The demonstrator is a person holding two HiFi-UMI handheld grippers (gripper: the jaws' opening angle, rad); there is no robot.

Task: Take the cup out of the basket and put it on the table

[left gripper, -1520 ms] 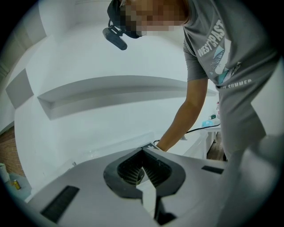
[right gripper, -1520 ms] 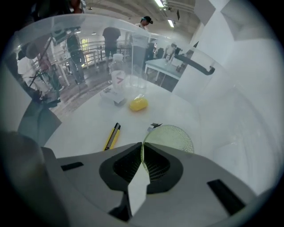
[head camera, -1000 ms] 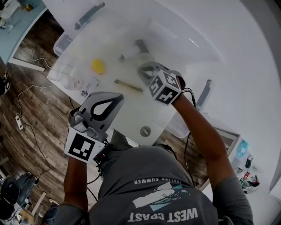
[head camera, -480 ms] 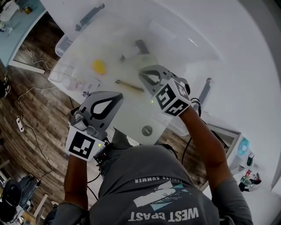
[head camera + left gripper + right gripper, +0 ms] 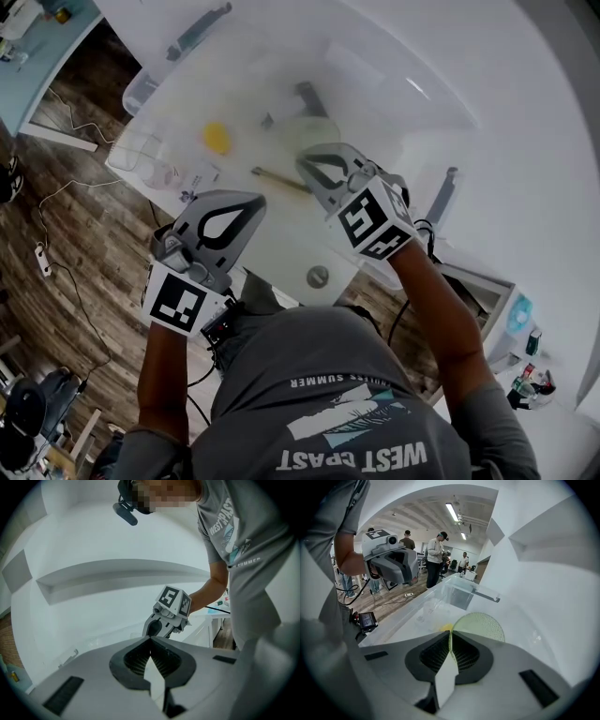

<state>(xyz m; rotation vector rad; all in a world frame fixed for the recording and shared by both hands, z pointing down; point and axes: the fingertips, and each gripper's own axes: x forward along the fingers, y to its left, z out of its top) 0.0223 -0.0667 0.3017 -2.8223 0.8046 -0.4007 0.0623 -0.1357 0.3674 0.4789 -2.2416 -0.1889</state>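
Right claw (image 5: pixel 449 640) grips the green cup (image 5: pixel 480 624) by its rim, above the basket (image 5: pixel 461 595); the bench's (image 5: pixel 292 258) near edge lies behind it. Left claw (image 5: pixel 150 641) closed, empty.

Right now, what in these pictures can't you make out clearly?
- cup: in the right gripper view, its lower part is hidden behind the right gripper; in the head view it is washed out by glare.
- yellow thing: head view, too small and blurred to name.
- round thing near the table edge: head view, too small to identify.
- basket: head view, its clear walls are lost in glare.
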